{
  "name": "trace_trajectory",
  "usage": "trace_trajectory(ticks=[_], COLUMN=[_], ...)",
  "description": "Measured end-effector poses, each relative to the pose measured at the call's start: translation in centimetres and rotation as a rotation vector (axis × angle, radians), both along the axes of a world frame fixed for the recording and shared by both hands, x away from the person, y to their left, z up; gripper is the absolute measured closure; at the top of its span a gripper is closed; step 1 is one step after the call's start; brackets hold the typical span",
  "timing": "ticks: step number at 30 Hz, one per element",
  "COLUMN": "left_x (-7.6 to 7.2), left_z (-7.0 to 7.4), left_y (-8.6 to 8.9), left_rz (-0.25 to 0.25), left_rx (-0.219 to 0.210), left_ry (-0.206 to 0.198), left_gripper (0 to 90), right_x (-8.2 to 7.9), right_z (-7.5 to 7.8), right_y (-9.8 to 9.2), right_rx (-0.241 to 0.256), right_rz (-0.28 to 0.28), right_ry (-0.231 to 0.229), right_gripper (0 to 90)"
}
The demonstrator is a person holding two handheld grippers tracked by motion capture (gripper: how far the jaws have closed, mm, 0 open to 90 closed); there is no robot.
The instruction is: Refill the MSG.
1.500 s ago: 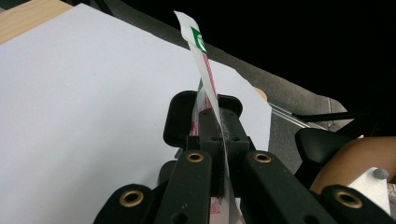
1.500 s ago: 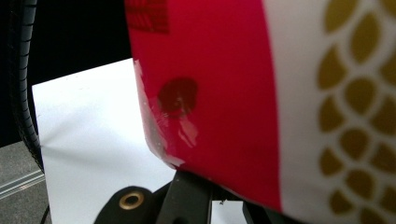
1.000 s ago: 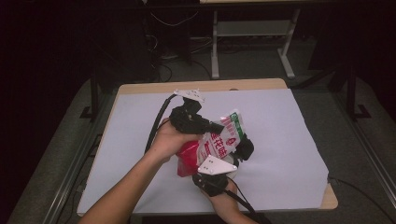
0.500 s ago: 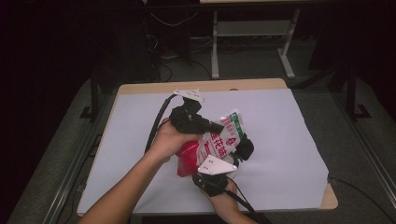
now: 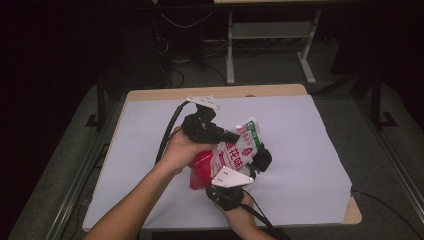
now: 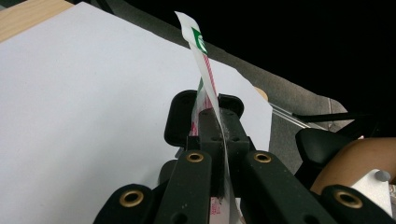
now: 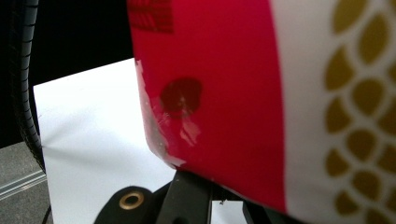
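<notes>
Snack bag (image 5: 227, 157) held off the tabletop (image 5: 300, 140) between both tools.
Left tool (image 6: 211, 122) clenched on its upper sealed edge; right tool (image 5: 250, 167) at lower end, grip unclear. Long axis runs between them.

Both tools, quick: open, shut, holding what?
Left tool: shut on the edge of the red-and-white printed plastic snack bag.
Right tool: against the same bag; open or shut cannot be told.
</notes>
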State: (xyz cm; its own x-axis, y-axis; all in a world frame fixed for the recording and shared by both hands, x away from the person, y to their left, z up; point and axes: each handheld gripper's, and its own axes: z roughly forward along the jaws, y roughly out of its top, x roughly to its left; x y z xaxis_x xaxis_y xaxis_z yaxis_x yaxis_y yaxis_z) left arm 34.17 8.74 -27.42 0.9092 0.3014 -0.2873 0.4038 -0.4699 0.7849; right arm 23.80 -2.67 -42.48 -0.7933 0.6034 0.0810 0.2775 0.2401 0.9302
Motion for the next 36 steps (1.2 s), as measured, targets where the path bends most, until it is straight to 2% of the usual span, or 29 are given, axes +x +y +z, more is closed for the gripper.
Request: trace_trajectory(ticks=[36], left_x=[-0.01], left_z=[-0.19], left_y=[-0.27], left_rz=[0.000], left_rx=[0.006], left_ry=[0.006], left_gripper=[89.9], right_x=[-0.02], right_z=[-0.12], right_y=[0.06], right_rx=[0.011], right_rz=[0.011], right_ry=[0.007], right_gripper=[90.0])
